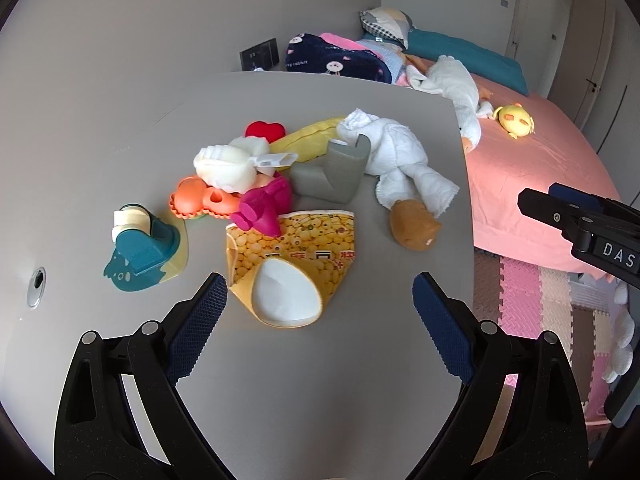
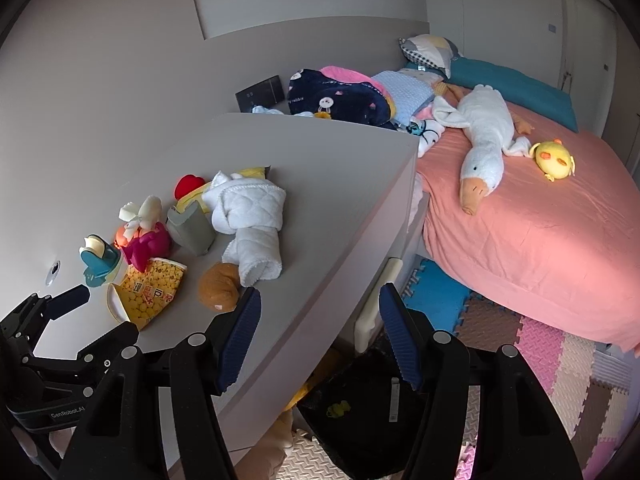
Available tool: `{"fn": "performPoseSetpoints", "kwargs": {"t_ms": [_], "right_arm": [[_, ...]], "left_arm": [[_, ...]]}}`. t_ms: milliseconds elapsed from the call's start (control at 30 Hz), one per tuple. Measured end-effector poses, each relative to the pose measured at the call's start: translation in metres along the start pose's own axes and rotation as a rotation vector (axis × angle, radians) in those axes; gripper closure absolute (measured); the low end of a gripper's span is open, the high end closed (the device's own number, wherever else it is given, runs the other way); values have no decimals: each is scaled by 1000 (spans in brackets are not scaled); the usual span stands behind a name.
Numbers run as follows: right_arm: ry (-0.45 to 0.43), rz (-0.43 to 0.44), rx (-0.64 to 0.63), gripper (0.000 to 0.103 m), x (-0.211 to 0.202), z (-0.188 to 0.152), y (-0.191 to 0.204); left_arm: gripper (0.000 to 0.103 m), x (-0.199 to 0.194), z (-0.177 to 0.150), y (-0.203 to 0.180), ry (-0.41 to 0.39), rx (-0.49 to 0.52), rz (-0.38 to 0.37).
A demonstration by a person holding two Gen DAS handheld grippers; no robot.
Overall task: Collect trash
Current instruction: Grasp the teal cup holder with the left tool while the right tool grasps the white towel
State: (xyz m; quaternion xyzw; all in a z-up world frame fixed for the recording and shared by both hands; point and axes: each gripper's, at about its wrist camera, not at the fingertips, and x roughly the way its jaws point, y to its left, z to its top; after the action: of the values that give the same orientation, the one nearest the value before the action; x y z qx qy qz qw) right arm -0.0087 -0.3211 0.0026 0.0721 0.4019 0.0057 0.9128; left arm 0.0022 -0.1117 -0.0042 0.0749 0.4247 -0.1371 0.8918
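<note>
Left gripper [image 1: 318, 312] is hovering with jaws wide apart; right gripper [image 2: 320, 332] is also gaping, holding nothing.

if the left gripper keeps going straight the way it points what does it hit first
Most likely the crushed yellow paper cup, which lies on the table between the open jaws of the left gripper and just ahead of them. Depth is hard to judge in this fisheye view.

Both grippers have the same build. The left gripper [image 1: 320, 304] has two black plastic arms with triangular cut-outs and round silver rivets at the joints. Its fingers [image 1: 198, 320] carry dark blue pads with a fine ribbed texture. The right gripper [image 2: 320, 332] looks identical; its black body bears white letters "DAS". The left body shows small screws and white "GenRobot.AI" lettering.
</note>
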Motion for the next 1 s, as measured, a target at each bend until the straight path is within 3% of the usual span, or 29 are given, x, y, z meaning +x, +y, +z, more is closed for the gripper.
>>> {"fn": "performPoseSetpoints", "kwargs": {"t_ms": [367,1000], "right_arm": [[30,14,-21,40,31,20,24],[61,62,40,40,95,50,36]], "left_arm": [[12,5,7,55,-8,-71,44],[13,53,17,146,16,-209,128]]}}
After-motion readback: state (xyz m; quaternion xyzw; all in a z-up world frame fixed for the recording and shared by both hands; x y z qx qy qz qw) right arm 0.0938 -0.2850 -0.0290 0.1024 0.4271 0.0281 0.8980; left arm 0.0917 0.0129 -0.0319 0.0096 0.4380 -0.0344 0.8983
